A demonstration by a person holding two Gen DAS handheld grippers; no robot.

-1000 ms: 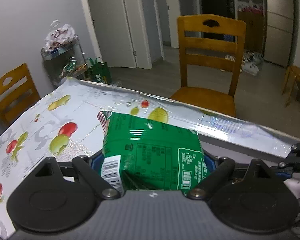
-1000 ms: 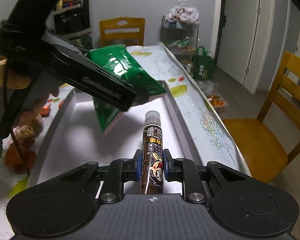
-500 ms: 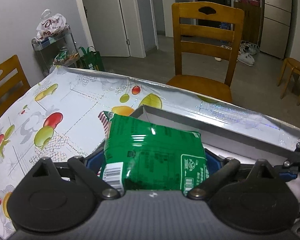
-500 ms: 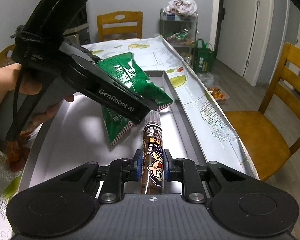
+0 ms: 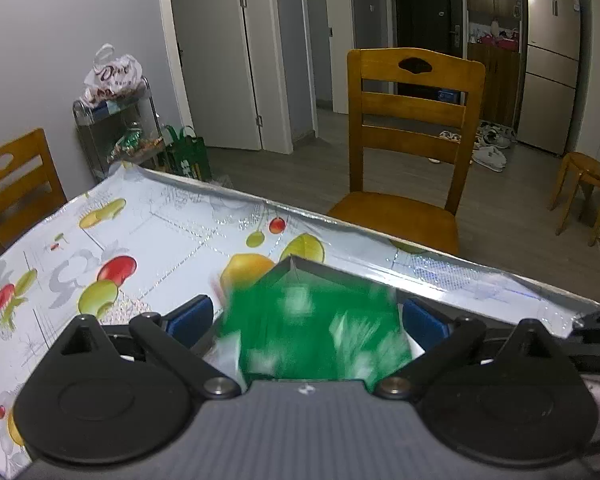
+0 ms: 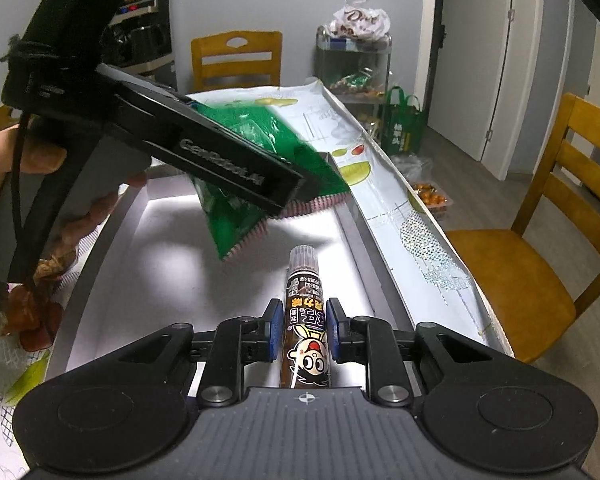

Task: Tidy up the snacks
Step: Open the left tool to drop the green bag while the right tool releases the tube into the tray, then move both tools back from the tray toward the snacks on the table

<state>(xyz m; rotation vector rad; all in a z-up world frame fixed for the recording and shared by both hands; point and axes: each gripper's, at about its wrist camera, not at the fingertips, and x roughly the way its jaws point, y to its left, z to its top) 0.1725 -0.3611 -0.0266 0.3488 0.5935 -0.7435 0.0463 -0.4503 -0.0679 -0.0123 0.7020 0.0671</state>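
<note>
A green snack packet (image 5: 312, 332) shows blurred between the wide-spread blue pads (image 5: 188, 316) of my left gripper (image 5: 306, 314). Its jaws are opening and the pads stand clear of the packet's sides. In the right wrist view the packet (image 6: 236, 216) hangs tilted under one of the left gripper's black fingers (image 6: 228, 160), above the shallow grey box (image 6: 140, 264). A hand holds that gripper at the left. My right gripper (image 6: 303, 332) is shut on a brown tube snack (image 6: 304, 300) with a cartoon face, pointing along the box floor.
The box lies on a fruit-print tablecloth (image 5: 100, 248) close to the table's silver edge (image 5: 440, 264). A wooden chair (image 5: 412, 140) stands beyond that edge, another chair (image 6: 548, 248) to the right. Netted snacks (image 6: 32, 312) lie left of the box. A metal cart (image 6: 352, 68) holds bags.
The left gripper's pads have spread away from the green packet, which has turned blurred and dropped lower between them. The right gripper and its tube have stayed in place.
</note>
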